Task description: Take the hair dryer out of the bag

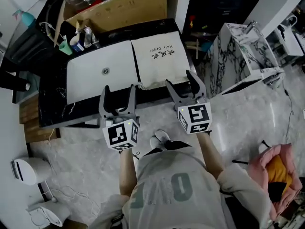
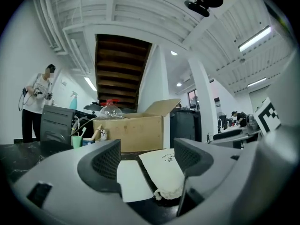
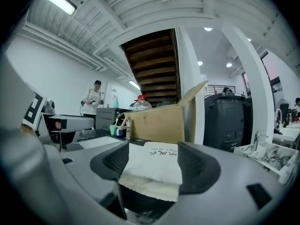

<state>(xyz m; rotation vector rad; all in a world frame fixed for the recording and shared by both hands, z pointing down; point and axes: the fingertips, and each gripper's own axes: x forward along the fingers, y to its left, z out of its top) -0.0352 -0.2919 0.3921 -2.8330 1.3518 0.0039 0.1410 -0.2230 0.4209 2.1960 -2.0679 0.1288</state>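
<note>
A white cloth bag with black lettering lies flat on the right half of the dark counter; its gathered mouth faces me at the counter's front edge. The hair dryer itself is not visible. My right gripper is open, held just in front of the bag's mouth, not touching it; the bag shows between its jaws. My left gripper is open and empty, in front of the white sink, with the bag to the right of its line.
A white rectangular sink with a drain sits left of the bag. A cardboard box, toothbrush cups and bottles stand at the counter's back. A marble-patterned block stands to the right. A person stands far left.
</note>
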